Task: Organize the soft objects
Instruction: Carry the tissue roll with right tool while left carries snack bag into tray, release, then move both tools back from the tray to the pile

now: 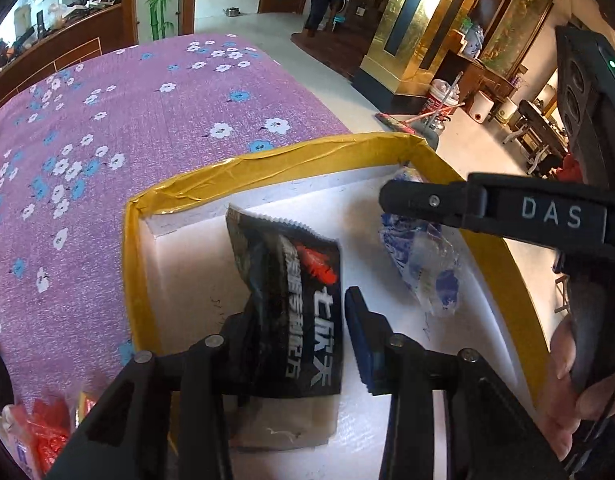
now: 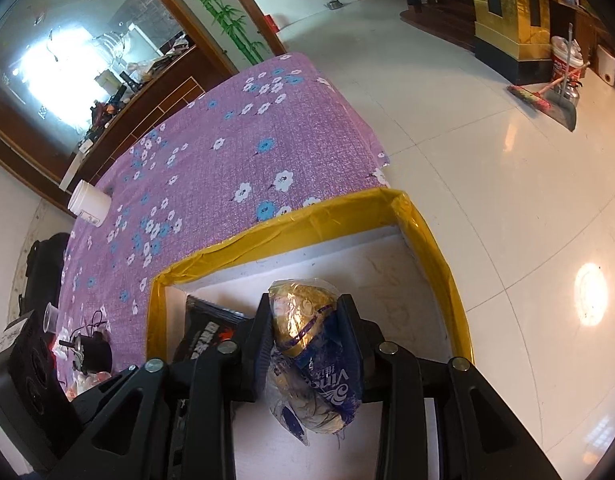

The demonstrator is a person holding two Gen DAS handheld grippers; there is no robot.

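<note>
Now R gripper (image 2: 303, 344) pinches tissue pack (image 2: 307, 364) over foam box (image 2: 435, 236).

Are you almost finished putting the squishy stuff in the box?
Partly. The black packet is in the yellow-rimmed box, between the left gripper's open fingers. The right gripper squeezes the blue-and-gold packet above the box. The red packets lie on the purple cloth.

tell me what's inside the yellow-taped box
A black snack packet lies on the white floor of the yellow-taped box, and the right gripper holds a blue-and-gold plastic pack inside it. Anything beneath the packet is hidden.
</note>
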